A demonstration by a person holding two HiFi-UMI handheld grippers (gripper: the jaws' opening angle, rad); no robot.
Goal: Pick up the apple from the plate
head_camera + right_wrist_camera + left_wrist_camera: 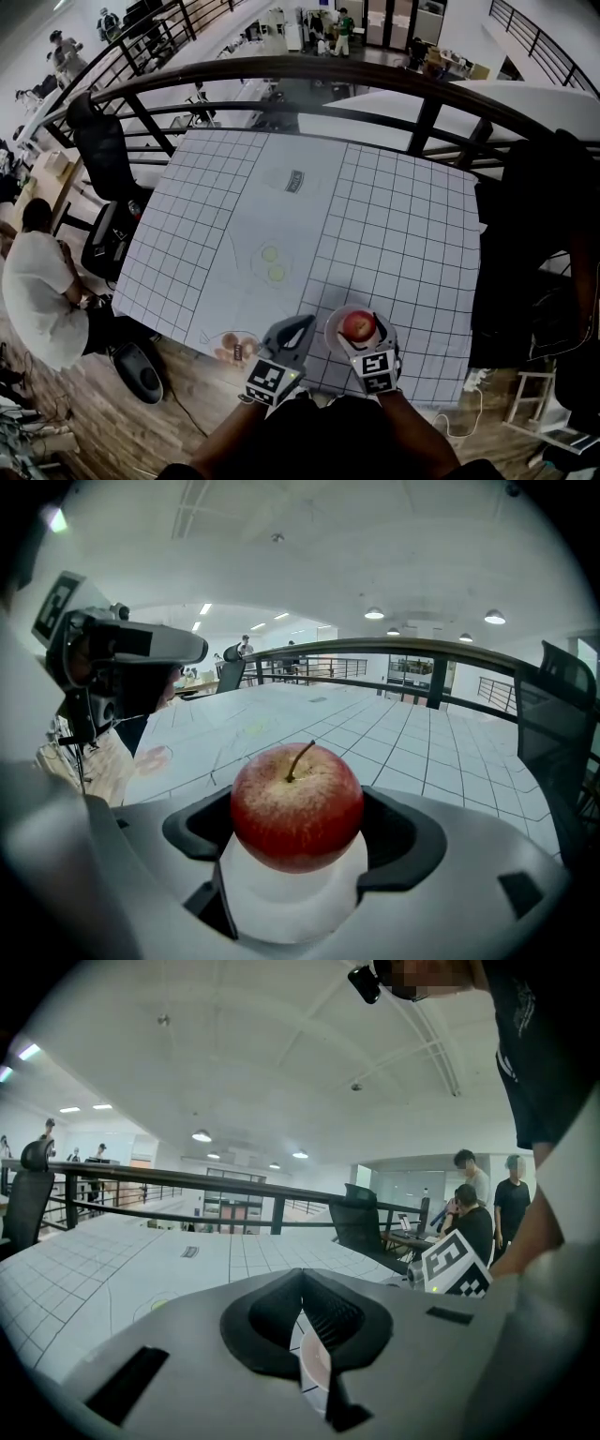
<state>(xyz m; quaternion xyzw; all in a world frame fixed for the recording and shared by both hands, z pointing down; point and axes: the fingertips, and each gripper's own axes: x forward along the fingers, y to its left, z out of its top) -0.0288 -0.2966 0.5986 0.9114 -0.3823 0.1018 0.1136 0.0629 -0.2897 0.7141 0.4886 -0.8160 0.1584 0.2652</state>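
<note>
Right gripper (360, 332): I hold it over the near edge of the table, on my right. Its two jaws stand one on each side of the apple, with the dark pads pressed against the fruit's flanks, so it is clamped on the apple.

Apple (296, 803): It is red with pale speckling toward the top, and its stem is upright. It sits between my right jaws, directly over the plate. I cannot tell whether its underside rests on the plate or hangs just clear of it.

Plate (286, 907): It is white and round and lies right under the apple, near the table's front edge. Its rim shows below the fruit.

Left gripper (296, 330): It is just beside the right gripper, on its left, also at the near edge. Its jaws meet at the tips and nothing is held between them. A pale rounded shape shows through the slit below the tips, and I cannot make out what it is.

Table (403, 234): It is covered by a white sheet with dark grid lines.

Yellow-green marks (274, 263): Two small round ones lie near the middle of the sheet, one just behind the other, well apart from the plate.

Label (294, 180): It is small and dark and lies on the sheet toward the far side.

Pinkish thing (230, 347): It lies at the near edge, left of my left gripper, and is too small to make out.

Railing (309, 70): It is dark and curves beyond the far edge of the table.

Office chair (101, 150): It is black and stands off the far left corner.

Person (37, 291): The person wears a white top and sits left of the table.
</note>
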